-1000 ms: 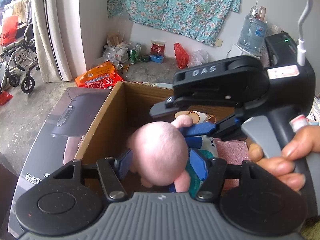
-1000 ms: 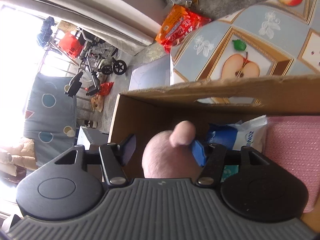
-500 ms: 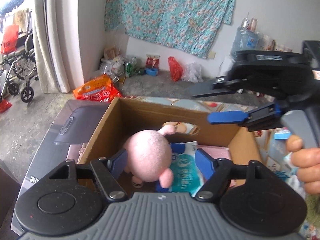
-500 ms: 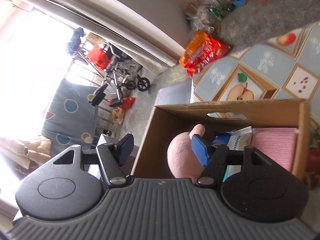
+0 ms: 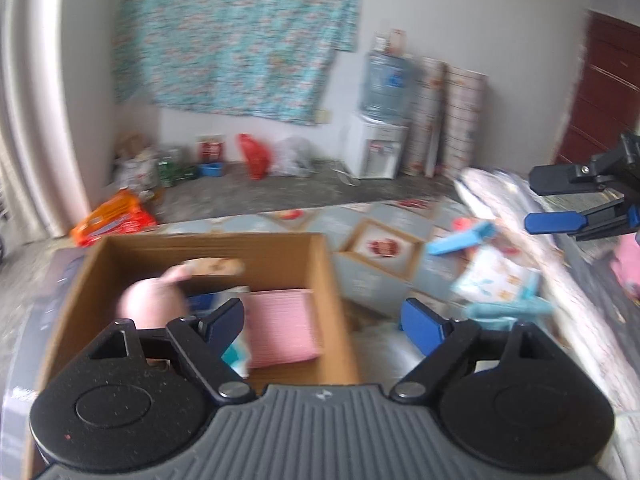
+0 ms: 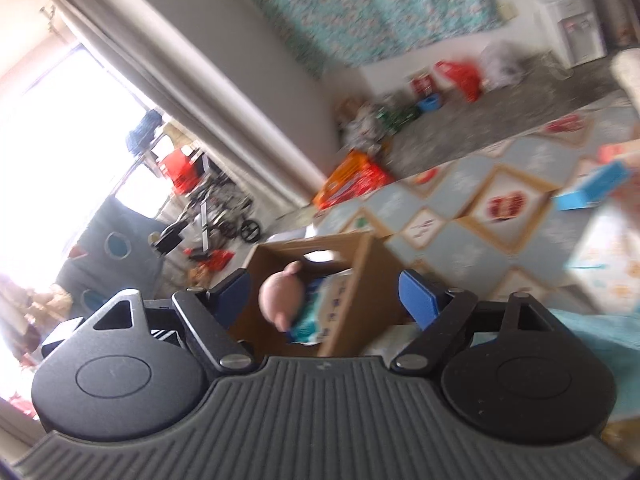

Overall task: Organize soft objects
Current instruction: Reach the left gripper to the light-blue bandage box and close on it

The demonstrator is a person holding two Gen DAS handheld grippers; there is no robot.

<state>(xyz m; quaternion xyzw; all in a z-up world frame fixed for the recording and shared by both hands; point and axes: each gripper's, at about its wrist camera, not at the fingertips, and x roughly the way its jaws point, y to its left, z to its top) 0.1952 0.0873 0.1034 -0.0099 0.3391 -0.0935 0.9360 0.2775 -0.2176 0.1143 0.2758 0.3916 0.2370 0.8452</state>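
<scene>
A cardboard box stands on the patterned table. Inside lie a pink plush toy, a pink padded pack and a blue-white tissue pack. The plush also shows in the right wrist view, in the box. My left gripper is open and empty above the box's right wall. My right gripper is open and empty, raised back from the box; it shows at the far right of the left wrist view. Both views are blurred.
Right of the box on the fruit-patterned tablecloth lie a light blue box, a white printed soft pack and a turquoise item. A rolled cloth runs along the right. A water dispenser stands by the far wall.
Both grippers have let go of the pink plush, which now lies in the box. Both have pulled up and back, and the left one has swung to the right.
</scene>
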